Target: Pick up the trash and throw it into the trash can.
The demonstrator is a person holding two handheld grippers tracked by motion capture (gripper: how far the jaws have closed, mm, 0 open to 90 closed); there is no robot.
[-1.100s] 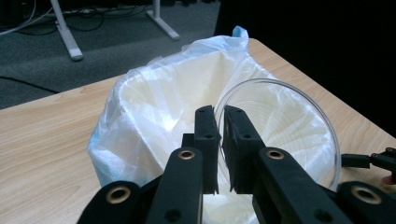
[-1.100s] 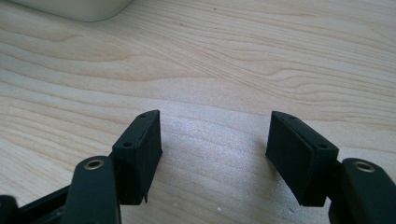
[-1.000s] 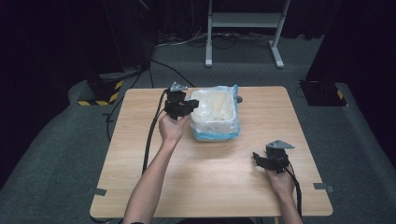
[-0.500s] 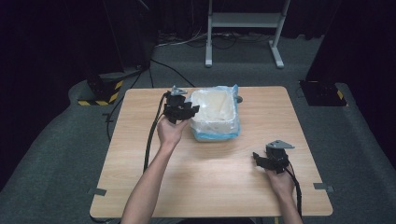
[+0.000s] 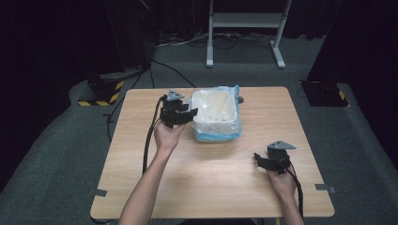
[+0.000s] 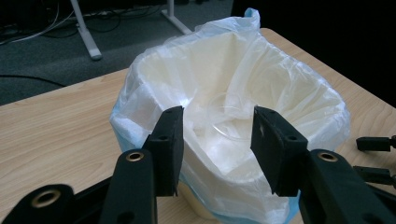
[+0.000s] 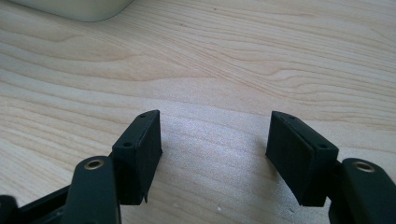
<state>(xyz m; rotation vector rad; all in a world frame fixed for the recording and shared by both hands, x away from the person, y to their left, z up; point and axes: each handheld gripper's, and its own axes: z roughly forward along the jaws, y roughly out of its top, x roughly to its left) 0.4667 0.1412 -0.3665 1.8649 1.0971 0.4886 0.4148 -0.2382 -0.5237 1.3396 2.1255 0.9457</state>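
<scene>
A white bin [image 6: 224, 140] lined with a crinkled clear bag [image 5: 233, 136] stands just beyond the left gripper [image 6: 217, 149], whose parted fingers [image 6: 170, 140] have just been opening on nothing, while the right gripper [image 7: 215, 154] gapes empty over the surface [image 7: 233, 70].

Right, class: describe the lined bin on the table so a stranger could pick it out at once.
Start at the light wooden table and look to the middle of its far edge. There stands a small white bin, lined with a thin, translucent plastic bag folded over its rim. It is the sole container there; the left claw sits open beside it.
</scene>
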